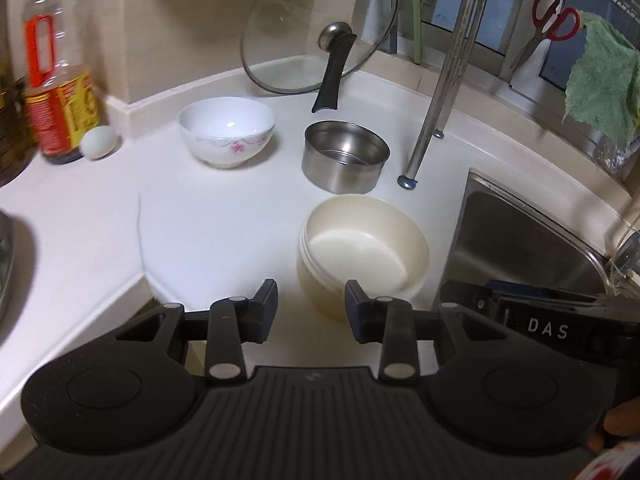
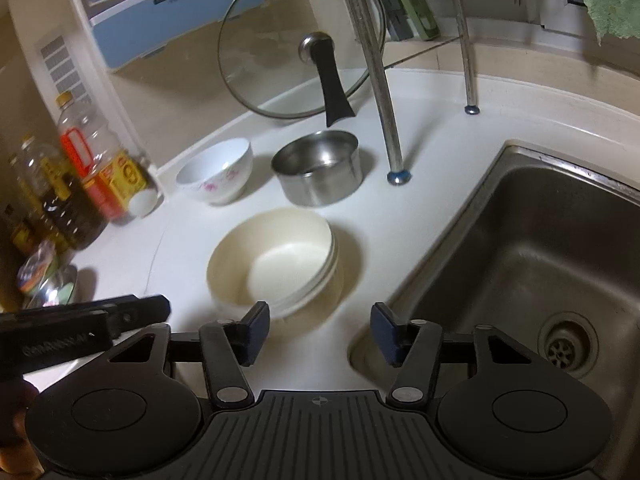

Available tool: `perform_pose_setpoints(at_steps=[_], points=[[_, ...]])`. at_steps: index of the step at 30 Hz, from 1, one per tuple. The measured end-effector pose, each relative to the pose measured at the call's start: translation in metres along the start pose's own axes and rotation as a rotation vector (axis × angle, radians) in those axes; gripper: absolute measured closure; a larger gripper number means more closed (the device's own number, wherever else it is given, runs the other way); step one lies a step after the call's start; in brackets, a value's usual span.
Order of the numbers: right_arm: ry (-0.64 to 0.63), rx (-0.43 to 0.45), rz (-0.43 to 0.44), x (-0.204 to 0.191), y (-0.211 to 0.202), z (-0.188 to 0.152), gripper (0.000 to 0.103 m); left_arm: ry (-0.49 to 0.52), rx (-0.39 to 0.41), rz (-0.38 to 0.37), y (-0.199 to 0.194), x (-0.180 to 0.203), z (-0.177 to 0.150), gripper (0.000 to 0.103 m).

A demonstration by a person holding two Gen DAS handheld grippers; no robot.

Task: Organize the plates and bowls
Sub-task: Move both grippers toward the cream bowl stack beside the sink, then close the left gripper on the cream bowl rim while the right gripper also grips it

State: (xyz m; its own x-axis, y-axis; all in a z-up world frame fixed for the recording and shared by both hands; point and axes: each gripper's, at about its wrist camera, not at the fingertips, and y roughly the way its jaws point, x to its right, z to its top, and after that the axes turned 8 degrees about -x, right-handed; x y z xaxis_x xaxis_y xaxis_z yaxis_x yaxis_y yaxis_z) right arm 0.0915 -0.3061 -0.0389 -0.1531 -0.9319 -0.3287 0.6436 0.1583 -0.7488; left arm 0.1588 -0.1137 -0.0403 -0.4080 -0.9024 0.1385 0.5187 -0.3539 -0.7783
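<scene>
hovering both tongs, left gripper (image 1: 311, 305) and right gripper (image 2: 319, 332), parted and empty, before the cream bowls (image 1: 362, 248) nested beside the sink (image 1: 528, 240); a clumsy nudge could tip them in.

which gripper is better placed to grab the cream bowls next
Probably the left. The left gripper has its open jaws right at the near rim of the cream bowls. The right gripper sits more toward the sink.

We see cream stacked bowls (image 1: 362, 248), a white bowl (image 1: 227, 130) with pink flowers, a steel pot (image 1: 346, 156), red-handled scissors (image 1: 554, 16), a green cloth (image 1: 604, 80).
</scene>
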Motion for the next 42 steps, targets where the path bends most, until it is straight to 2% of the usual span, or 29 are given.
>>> perform_pose_setpoints(at_steps=[8, 15, 19, 28, 42], points=[[0.026, 0.014, -0.032, -0.002, 0.03, 0.023, 0.056, 0.028, -0.025, -0.048, 0.036, -0.009, 0.03, 0.07], [0.039, -0.011, -0.061, -0.001, 0.051, 0.032, 0.063, 0.038, -0.074, -0.056, 0.061, -0.014, 0.04, 0.073], [0.046, -0.025, -0.07, 0.001, 0.056, 0.032, 0.071, 0.048, -0.086, -0.066, 0.068, -0.016, 0.044, 0.075], [0.049, -0.04, -0.069, 0.001, 0.06, 0.034, 0.085, 0.046, -0.116, -0.09, 0.078, -0.019, 0.046, 0.088], [0.036, -0.033, -0.075, -0.011, 0.061, 0.044, 0.087, 0.029, -0.098, -0.103, 0.072, -0.029, 0.049, 0.089]])
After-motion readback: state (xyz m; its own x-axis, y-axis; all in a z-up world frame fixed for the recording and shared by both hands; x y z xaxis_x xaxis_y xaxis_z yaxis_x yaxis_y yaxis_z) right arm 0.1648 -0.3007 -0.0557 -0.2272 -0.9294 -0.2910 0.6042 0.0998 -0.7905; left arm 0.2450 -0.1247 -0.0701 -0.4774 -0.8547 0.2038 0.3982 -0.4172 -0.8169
